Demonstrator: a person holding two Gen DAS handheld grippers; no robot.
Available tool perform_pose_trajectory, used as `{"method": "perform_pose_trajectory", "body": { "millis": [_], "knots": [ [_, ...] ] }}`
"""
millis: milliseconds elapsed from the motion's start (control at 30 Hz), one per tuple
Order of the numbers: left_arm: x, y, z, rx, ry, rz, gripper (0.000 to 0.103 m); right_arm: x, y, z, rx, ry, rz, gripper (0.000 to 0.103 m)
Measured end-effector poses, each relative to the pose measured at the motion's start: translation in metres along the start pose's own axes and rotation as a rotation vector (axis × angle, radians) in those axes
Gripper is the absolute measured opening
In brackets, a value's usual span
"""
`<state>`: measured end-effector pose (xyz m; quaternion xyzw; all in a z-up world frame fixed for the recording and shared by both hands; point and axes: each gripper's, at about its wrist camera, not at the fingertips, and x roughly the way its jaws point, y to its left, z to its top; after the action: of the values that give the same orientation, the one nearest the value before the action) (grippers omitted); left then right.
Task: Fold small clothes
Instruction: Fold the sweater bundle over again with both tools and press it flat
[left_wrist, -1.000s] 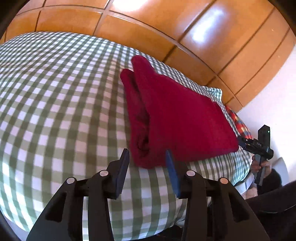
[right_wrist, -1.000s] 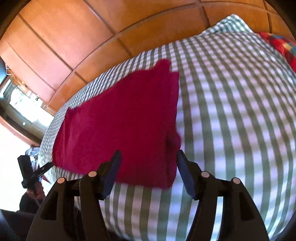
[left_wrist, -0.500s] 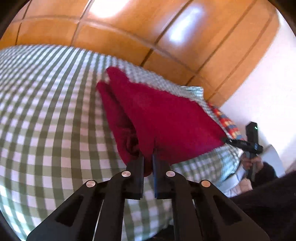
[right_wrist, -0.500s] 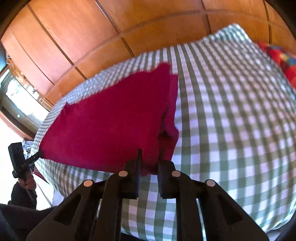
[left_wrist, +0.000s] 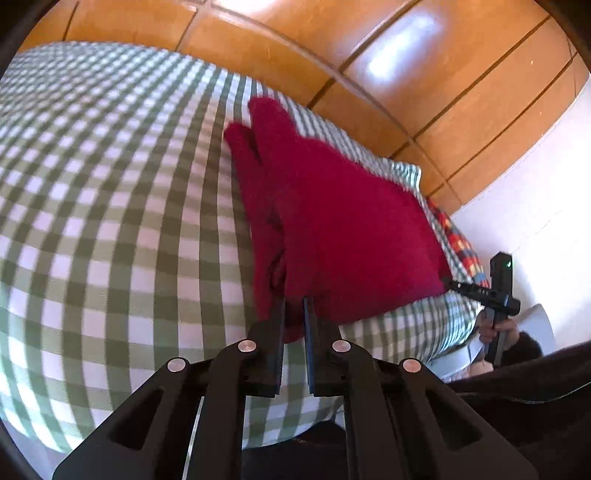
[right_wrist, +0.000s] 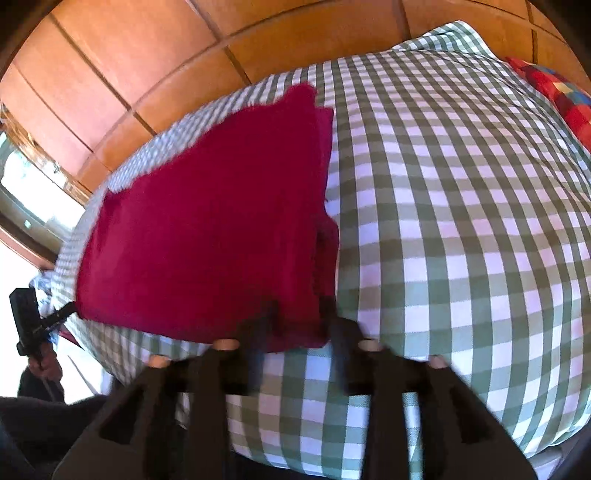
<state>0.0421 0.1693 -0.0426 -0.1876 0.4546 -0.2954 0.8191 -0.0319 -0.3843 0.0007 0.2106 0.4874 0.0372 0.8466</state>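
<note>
A dark red folded cloth (left_wrist: 351, 229) lies on the green-and-white checked bed cover (left_wrist: 110, 221). My left gripper (left_wrist: 294, 306) is shut on the cloth's near corner, and the red fabric is pinched between its jaws. In the right wrist view the same red cloth (right_wrist: 207, 243) spreads to the left. My right gripper (right_wrist: 299, 328) is blurred and its jaws are opening, standing apart with the other near corner between them. The other gripper shows small at the far corner in each view: the right gripper (left_wrist: 480, 291) and the left gripper (right_wrist: 55, 317).
Glossy wooden panels (left_wrist: 369, 55) rise behind the bed. A red multicoloured checked pillow (right_wrist: 554, 96) lies at the far right of the cover (right_wrist: 461, 221). A bright window (right_wrist: 22, 192) is at the left. A person's hand (left_wrist: 498, 328) holds the right gripper's handle.
Both grippers went from open to shut on the cloth's near corners. The right jaws have since parted again. The left gripper stays shut and has shifted a little with its corner.
</note>
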Motion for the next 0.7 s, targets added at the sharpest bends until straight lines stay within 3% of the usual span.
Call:
{"method": "perform_pose_trajectory", "body": {
  "millis": [133,233,400,500,600,700],
  "knots": [
    [-0.014,0.001,0.016,-0.037,-0.098,-0.002,0.007,-0.016,-0.004,0.03,0.042,-0.095,-0.015,0.057],
    [0.001,-0.014,0.031,-0.016,-0.119,-0.001,0.007,-0.007,-0.003,0.056,0.043,-0.138,-0.054,0.059],
    [0.044,-0.04,0.051,0.019,-0.097,0.047,0.007,0.038,0.001,0.104,0.058,-0.107,-0.118,0.057],
    [0.061,-0.047,0.065,0.03,-0.094,0.078,0.007,0.067,0.002,0.117,0.067,-0.066,-0.108,0.042],
    [0.074,-0.05,0.077,0.033,-0.107,0.11,0.007,0.077,0.008,0.124,0.057,-0.087,-0.126,0.009],
    [0.09,-0.043,0.081,0.042,-0.075,0.227,0.007,0.079,-0.001,0.119,0.094,-0.111,-0.198,0.008]
  ]
}}
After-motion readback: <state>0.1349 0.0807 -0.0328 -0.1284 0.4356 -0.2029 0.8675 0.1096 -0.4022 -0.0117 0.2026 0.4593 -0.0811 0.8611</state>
